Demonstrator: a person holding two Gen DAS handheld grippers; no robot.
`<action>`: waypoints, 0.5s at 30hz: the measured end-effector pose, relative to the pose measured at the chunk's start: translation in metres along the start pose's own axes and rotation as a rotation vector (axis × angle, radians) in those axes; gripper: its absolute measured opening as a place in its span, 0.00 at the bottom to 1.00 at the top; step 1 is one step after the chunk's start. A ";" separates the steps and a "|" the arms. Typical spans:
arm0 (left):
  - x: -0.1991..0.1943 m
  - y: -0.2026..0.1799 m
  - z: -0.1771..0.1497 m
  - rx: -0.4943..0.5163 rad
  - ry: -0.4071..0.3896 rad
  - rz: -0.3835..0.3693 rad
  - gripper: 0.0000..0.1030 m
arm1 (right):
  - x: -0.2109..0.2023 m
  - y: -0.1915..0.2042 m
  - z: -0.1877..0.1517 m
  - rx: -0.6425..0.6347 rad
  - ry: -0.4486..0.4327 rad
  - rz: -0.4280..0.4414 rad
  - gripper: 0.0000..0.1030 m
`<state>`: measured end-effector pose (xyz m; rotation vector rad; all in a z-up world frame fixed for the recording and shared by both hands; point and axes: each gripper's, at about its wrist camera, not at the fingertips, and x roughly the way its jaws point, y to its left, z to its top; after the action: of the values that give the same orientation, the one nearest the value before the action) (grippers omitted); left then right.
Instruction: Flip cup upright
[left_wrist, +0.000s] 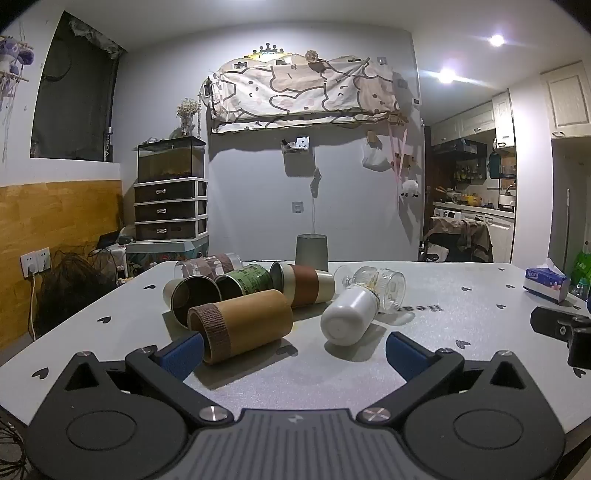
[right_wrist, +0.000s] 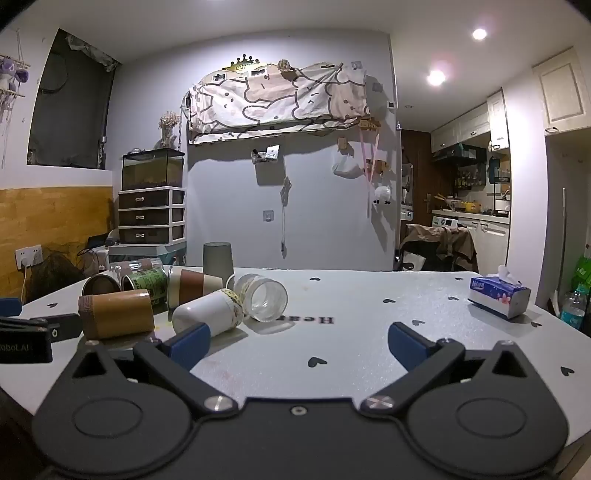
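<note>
Several cups lie on their sides in a cluster on the white table (left_wrist: 461, 332). Nearest is a tan bamboo cup (left_wrist: 243, 325) with a brown band, then a white cup (left_wrist: 349, 314), a clear glass cup (left_wrist: 384, 288), a brown-and-cream cup (left_wrist: 303, 286), a green tin (left_wrist: 249, 282) and a dark-lined cup (left_wrist: 192, 297). A grey cup (left_wrist: 312, 252) stands upside down at the far edge. My left gripper (left_wrist: 293, 352) is open, its left pad next to the bamboo cup's mouth. My right gripper (right_wrist: 299, 345) is open and empty, its left pad just in front of the white cup (right_wrist: 207, 314).
A tissue box (right_wrist: 498, 297) sits at the table's right side. The right gripper's body shows at the right edge of the left wrist view (left_wrist: 565, 328). Drawers and a tank (left_wrist: 170, 192) stand behind the table by the wall.
</note>
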<state>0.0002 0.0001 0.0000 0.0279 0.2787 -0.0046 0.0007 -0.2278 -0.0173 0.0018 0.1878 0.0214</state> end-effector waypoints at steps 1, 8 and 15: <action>0.000 0.000 0.000 0.001 -0.004 0.001 1.00 | 0.000 0.000 0.000 0.001 -0.002 0.000 1.00; 0.004 -0.001 0.001 -0.001 0.000 0.003 1.00 | -0.001 0.000 0.000 0.003 -0.002 0.000 1.00; 0.000 0.000 0.000 -0.001 -0.010 -0.001 1.00 | -0.001 0.000 0.000 0.002 -0.001 -0.006 1.00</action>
<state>0.0004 0.0000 0.0001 0.0264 0.2692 -0.0050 0.0001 -0.2281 -0.0167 0.0031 0.1866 0.0157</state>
